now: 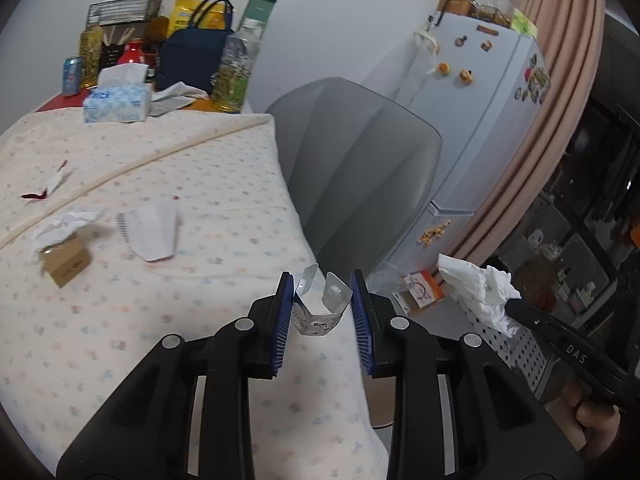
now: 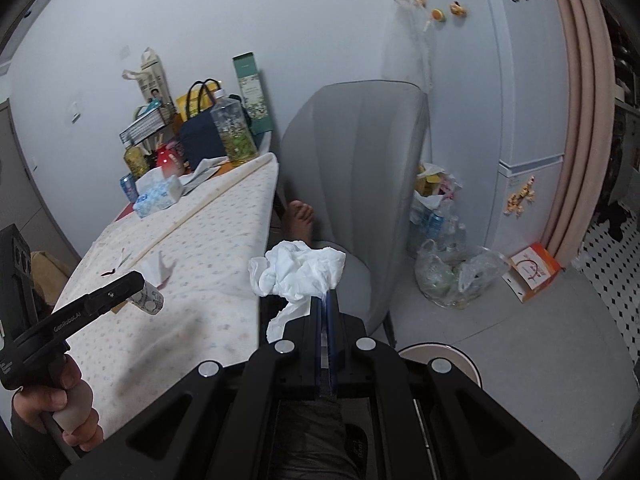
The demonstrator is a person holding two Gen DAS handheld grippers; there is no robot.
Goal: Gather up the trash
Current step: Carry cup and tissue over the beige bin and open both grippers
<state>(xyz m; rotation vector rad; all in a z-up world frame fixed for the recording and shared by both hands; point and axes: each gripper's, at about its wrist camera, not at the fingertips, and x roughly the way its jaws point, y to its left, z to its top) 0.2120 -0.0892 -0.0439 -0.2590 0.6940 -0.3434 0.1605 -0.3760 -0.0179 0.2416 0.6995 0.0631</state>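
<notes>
My left gripper (image 1: 322,296) is shut on a silver pill blister pack (image 1: 318,318), bent into a U between the blue pads, above the near right edge of the dotted tablecloth (image 1: 180,168). The right gripper (image 2: 326,300) is shut on a crumpled white tissue (image 2: 298,270), held over the gap between table and chair. In the left wrist view that tissue (image 1: 478,294) shows at the right gripper's tip (image 1: 514,304). The right wrist view shows the left gripper (image 2: 138,282) with the blister pack (image 2: 150,300). On the cloth lie a small cardboard box (image 1: 66,260), a crumpled tissue (image 1: 64,224), a white paper wrapper (image 1: 152,234) and red scraps (image 1: 34,196).
A grey chair (image 2: 360,160) stands right of the table, with a person's bare foot (image 2: 298,216) beside it. A tissue box (image 1: 118,104), bottles and a dark bag (image 1: 192,56) crowd the table's far end. On the floor by the fridge (image 2: 520,100) lie a plastic bag of bottles (image 2: 452,276) and an orange box (image 2: 534,270).
</notes>
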